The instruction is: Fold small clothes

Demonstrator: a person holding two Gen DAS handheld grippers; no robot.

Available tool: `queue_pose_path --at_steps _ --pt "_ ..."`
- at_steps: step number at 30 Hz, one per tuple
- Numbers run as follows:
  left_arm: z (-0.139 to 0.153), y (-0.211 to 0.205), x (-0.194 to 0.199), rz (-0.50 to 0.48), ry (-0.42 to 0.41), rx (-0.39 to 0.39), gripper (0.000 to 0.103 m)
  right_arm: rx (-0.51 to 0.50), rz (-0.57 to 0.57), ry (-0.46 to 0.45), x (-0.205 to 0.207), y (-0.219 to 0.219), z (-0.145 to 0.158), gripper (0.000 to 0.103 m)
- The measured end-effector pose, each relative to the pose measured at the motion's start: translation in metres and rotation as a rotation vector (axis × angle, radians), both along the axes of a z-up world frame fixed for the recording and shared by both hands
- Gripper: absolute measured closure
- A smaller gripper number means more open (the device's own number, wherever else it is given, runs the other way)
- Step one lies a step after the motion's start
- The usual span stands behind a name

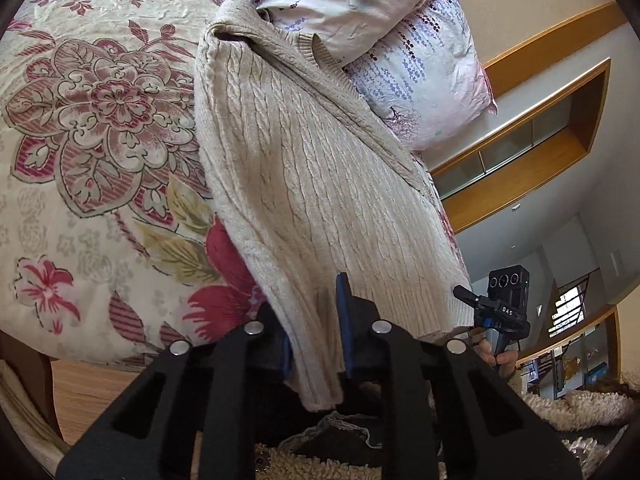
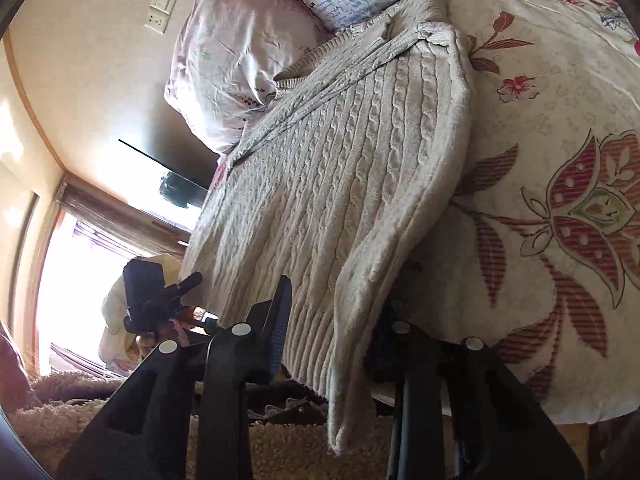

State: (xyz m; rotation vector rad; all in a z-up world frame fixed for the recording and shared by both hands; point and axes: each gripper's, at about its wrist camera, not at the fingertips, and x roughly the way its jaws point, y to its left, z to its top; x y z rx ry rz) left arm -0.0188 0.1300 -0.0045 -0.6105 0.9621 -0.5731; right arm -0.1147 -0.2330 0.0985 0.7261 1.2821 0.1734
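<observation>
A cream cable-knit sweater (image 1: 320, 184) lies lengthwise on the bed's floral quilted cover (image 1: 100, 128), its collar end against the lilac flower-print pillows (image 1: 420, 80) and its ribbed hem hanging over the bed's near edge, with broad bare quilt open on the sweater's far side from the pillows. The left gripper (image 1: 314, 344) has its blue-padded jaws nearly closed, pinching one hem corner of the thick, ropy knit. The right gripper (image 2: 336, 320) has its jaws narrowed around the other hem corner, where the folded sleeve edge droops toward shaggy beige fabric (image 2: 260, 448) below the sweater.
</observation>
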Motion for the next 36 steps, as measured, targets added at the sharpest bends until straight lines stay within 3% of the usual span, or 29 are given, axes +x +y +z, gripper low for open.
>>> queue_pose_path --at_steps 3,4,14,21,30,36 --pt "0.002 -0.002 0.001 -0.005 -0.011 0.027 0.094 -0.072 0.006 -0.009 0.001 -0.002 0.004 0.095" --pt "0.004 -0.002 0.001 -0.004 -0.023 0.045 0.095 -0.094 0.004 -0.028 0.001 -0.002 0.007 0.095" --pt "0.038 0.022 0.023 0.097 -0.149 0.085 0.097 -0.366 -0.008 -0.311 0.024 0.007 0.047 0.096" --pt "0.059 0.028 0.04 0.165 -0.236 0.118 0.097 -0.48 -0.051 -0.4 0.036 0.003 0.053 0.096" --pt "0.078 0.024 0.08 0.21 -0.287 0.206 0.097 -0.625 -0.034 -0.5 0.069 0.013 0.064 0.096" --pt "0.099 0.007 0.109 0.241 -0.383 0.343 0.097 -0.764 -0.014 -0.499 0.107 0.022 0.06 0.096"
